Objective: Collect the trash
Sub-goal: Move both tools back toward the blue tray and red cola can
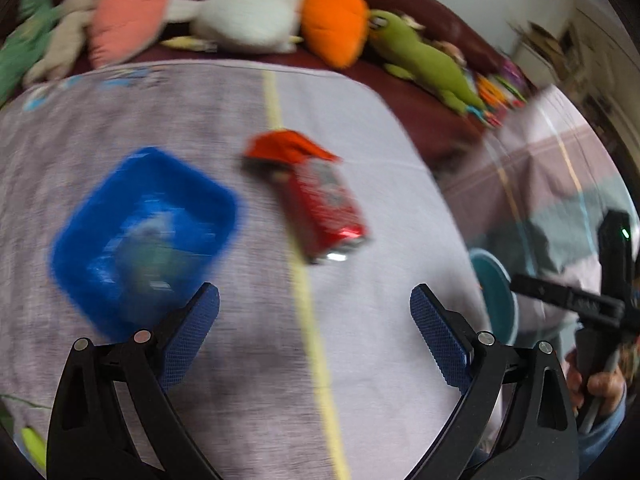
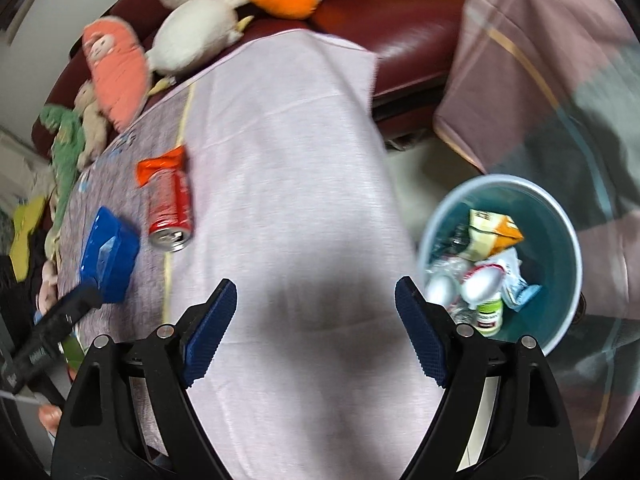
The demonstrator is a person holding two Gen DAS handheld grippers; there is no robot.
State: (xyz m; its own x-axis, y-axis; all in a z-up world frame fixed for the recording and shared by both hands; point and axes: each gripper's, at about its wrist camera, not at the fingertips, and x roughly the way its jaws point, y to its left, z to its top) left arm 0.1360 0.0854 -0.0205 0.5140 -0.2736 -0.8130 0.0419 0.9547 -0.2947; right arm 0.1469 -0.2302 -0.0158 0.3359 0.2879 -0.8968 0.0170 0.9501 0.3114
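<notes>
Can [image 2: 170,216] beside orange wrapper [image 2: 160,168], blue tray [image 2: 108,256].

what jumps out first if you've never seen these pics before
The red can lying on its side on the pale cloth, with an orange wrapper at its far end and a blue tub close by. Next, the teal bin on the floor beside the cloth, already holding wrappers and bottles. Behind, plush toys line the dark red sofa, the orange carrot brightest.
</notes>
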